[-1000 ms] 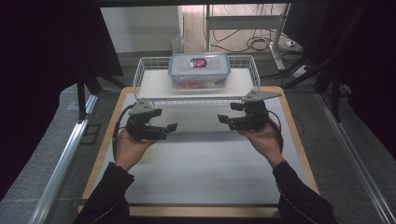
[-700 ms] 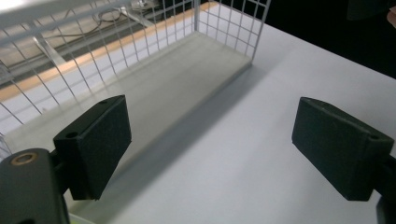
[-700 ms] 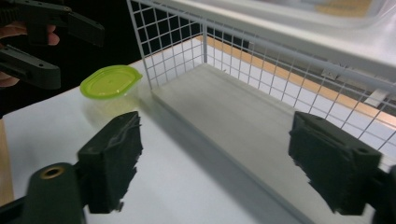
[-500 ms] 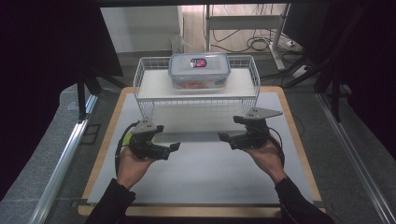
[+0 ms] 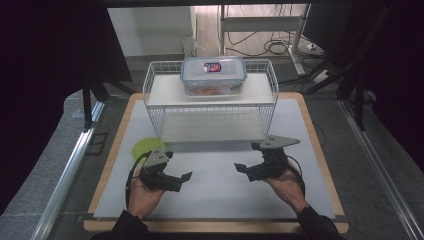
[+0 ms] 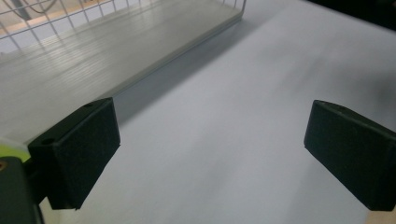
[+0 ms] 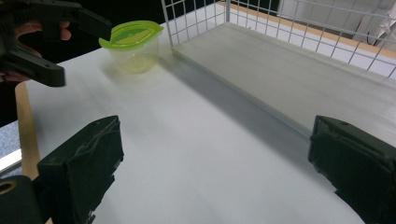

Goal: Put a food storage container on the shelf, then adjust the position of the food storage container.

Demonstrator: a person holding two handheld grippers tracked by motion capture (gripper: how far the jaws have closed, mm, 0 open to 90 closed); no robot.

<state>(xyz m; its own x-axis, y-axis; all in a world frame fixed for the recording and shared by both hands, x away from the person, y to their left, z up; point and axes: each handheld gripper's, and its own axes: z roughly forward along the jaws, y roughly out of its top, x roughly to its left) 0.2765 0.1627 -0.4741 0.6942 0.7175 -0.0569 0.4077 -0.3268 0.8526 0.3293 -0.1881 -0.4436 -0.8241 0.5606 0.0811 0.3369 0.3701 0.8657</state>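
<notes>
Both hand-held grippers, left [image 5: 181,179] and right [image 5: 243,169], sit low over the counter [image 5: 220,200] with jaws just spread and empty, clear of the lidded box [image 5: 213,75] parked on the wire rack's [image 5: 150,82] top shelf.

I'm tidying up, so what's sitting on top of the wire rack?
On the wire rack, a clear lidded container sits on the top shelf. Something reddish shows through its wall, but I cannot tell what. The lower shelf looks bare.
</notes>
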